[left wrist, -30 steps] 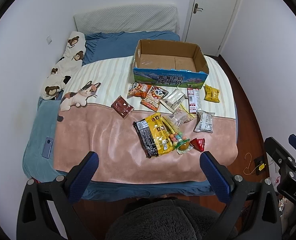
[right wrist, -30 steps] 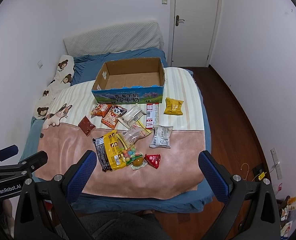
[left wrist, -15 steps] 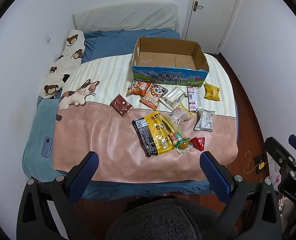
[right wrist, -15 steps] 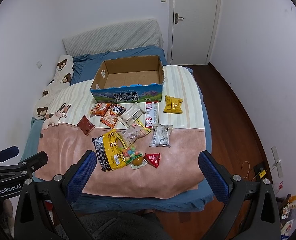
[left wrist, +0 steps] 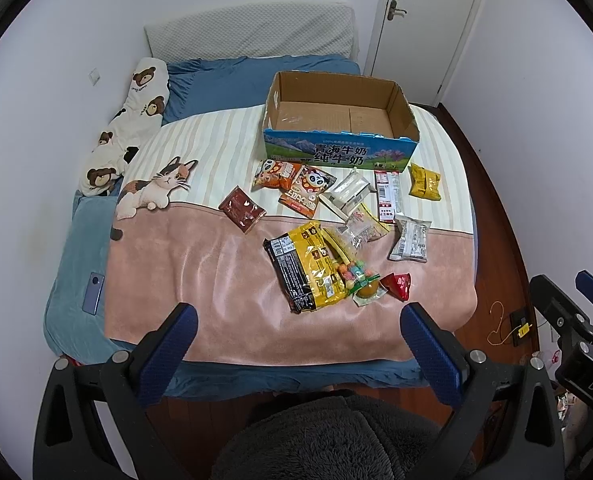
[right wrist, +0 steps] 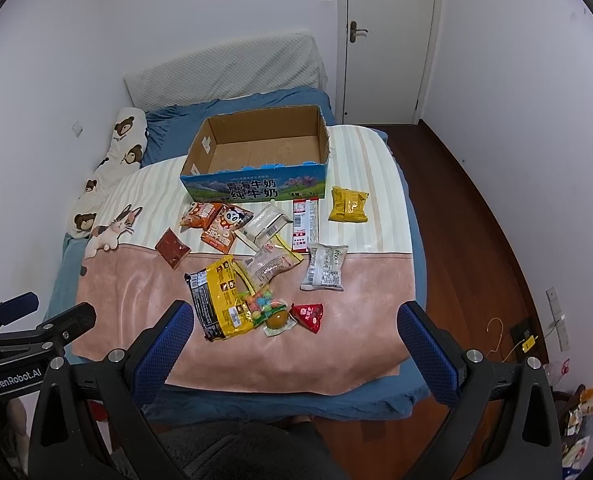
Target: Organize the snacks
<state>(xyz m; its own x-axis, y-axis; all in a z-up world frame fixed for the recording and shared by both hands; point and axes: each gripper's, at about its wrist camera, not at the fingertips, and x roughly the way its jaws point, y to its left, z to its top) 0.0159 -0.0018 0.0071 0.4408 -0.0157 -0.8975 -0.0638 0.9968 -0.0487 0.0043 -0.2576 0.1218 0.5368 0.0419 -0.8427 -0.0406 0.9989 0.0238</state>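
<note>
Left wrist view: the left tool (left wrist: 296, 332) is held spread wide and empty above the bed's (left wrist: 232, 312) foot edge, and the right tool (right wrist: 296, 330) is likewise released. Snacks are scattered ahead of both. The yellow-black packet (left wrist: 306, 266) is found just ahead, its long axis running away and leftward; neither tool is clearly nearer. The cardboard box (left wrist: 338, 152) is seen farther ahead, empty.
</note>
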